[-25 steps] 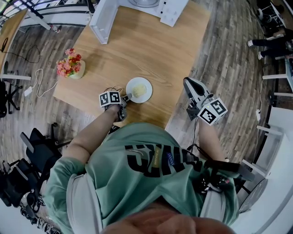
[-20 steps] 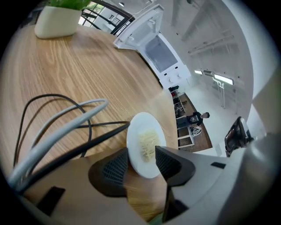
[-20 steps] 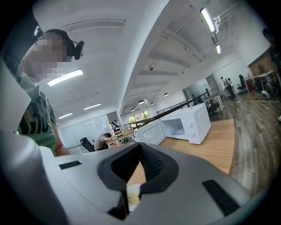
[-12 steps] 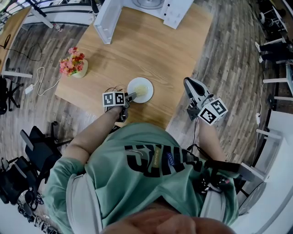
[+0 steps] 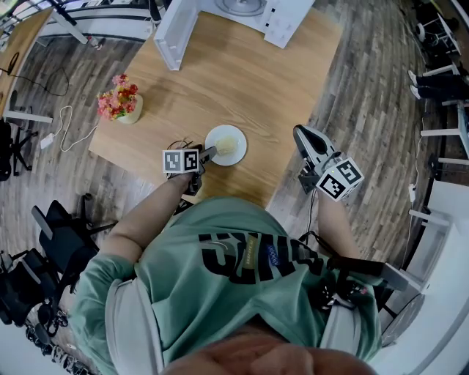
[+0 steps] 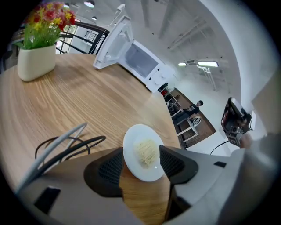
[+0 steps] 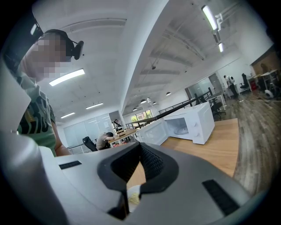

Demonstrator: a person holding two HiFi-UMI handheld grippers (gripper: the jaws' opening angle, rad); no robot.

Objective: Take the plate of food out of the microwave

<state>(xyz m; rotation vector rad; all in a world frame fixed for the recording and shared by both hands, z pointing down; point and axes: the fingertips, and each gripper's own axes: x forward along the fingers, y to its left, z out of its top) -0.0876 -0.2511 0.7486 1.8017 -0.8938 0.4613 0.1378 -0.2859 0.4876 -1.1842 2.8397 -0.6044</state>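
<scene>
The white plate [image 5: 226, 144] with pale noodles [image 6: 146, 151] lies flat on the wooden table [image 5: 242, 80], near its front edge. My left gripper [image 5: 207, 155] hovers just over the plate's near-left rim. Its jaws have just been opening and now stand open. In the left gripper view the plate [image 6: 142, 132] shows between the two pads [image 6: 112, 167], beyond them and untouched. My right gripper [image 5: 300, 133] hangs off the table's right edge, shut and empty. The white microwave [image 5: 249, 9] stands at the far edge with its door [image 5: 174, 33] swung open.
A pot of pink and red flowers [image 5: 119, 102] stands at the table's left side. Dark cables [image 6: 66, 141] lie on the table by the left gripper. Office chairs [image 5: 51, 242] and floor cables [image 5: 62, 132] surround the table.
The left gripper's jaws have opened and let go of the plate's rim. It has lifted a little and rolled. The plate rests on the table. The right gripper has not moved.
</scene>
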